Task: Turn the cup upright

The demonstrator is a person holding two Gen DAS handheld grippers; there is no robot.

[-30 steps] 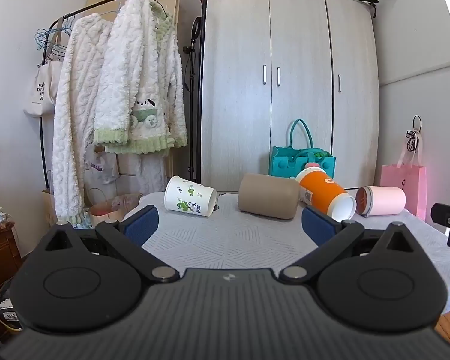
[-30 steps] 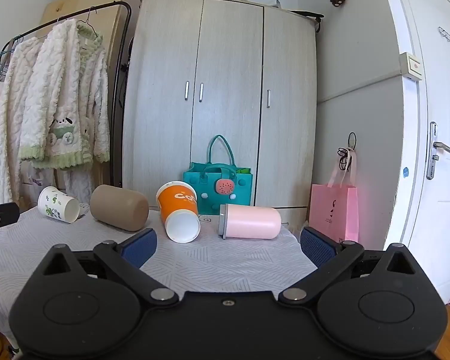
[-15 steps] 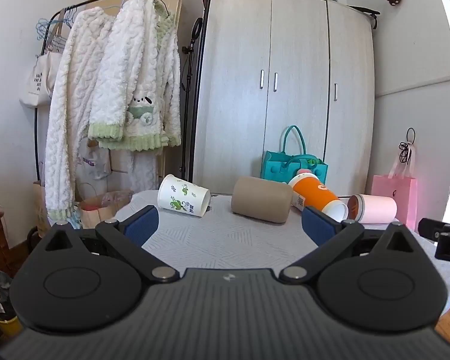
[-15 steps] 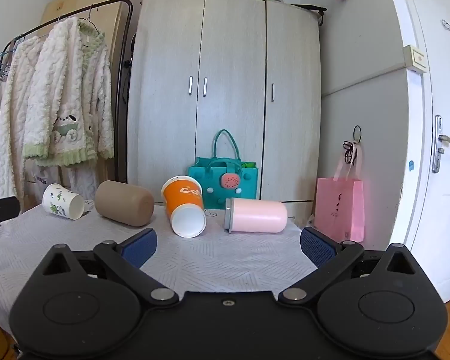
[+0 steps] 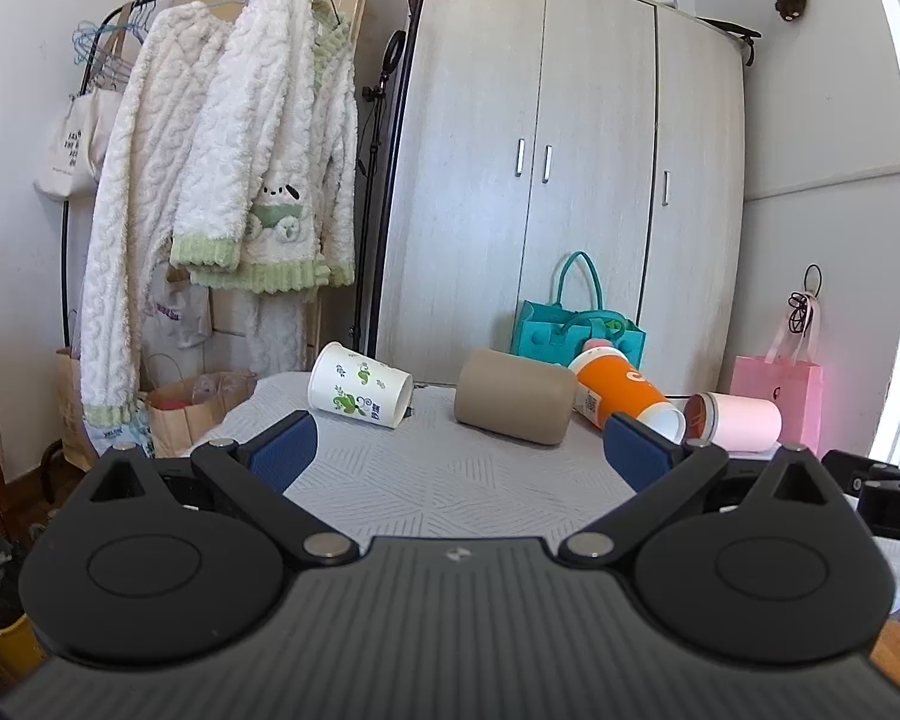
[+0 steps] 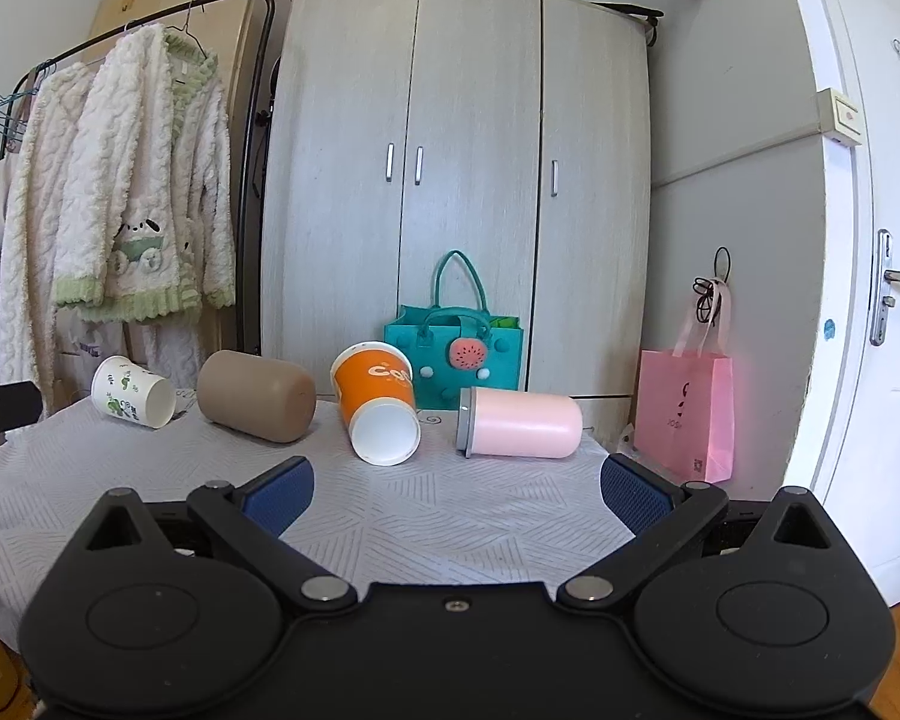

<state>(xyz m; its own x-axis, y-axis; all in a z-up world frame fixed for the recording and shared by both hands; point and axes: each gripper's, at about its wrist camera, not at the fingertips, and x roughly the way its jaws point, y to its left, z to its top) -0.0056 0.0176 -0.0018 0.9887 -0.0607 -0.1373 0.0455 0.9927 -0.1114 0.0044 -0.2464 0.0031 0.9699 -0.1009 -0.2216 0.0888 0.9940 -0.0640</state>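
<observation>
Several cups lie on their sides in a row at the far side of the white-clothed table (image 6: 450,516). From left: a white paper cup with green leaf print (image 6: 132,391) (image 5: 359,387), a tan cup (image 6: 257,395) (image 5: 515,403), an orange paper cup (image 6: 377,401) (image 5: 624,393) with its mouth toward me, and a pink cup with a grey rim (image 6: 519,423) (image 5: 733,420). My left gripper (image 5: 456,450) is open and empty, short of the white and tan cups. My right gripper (image 6: 456,489) is open and empty, short of the orange and pink cups.
A grey wardrobe (image 6: 462,180) stands behind the table with a teal bag (image 6: 450,348) at its foot. A clothes rack with fleece robes (image 5: 240,180) is at the left. A pink paper bag (image 6: 684,414) and a white door (image 6: 870,300) are at the right.
Both grippers have tilted a little upward and drawn slightly nearer the cups. The cups have not moved. Both grippers stay open.
</observation>
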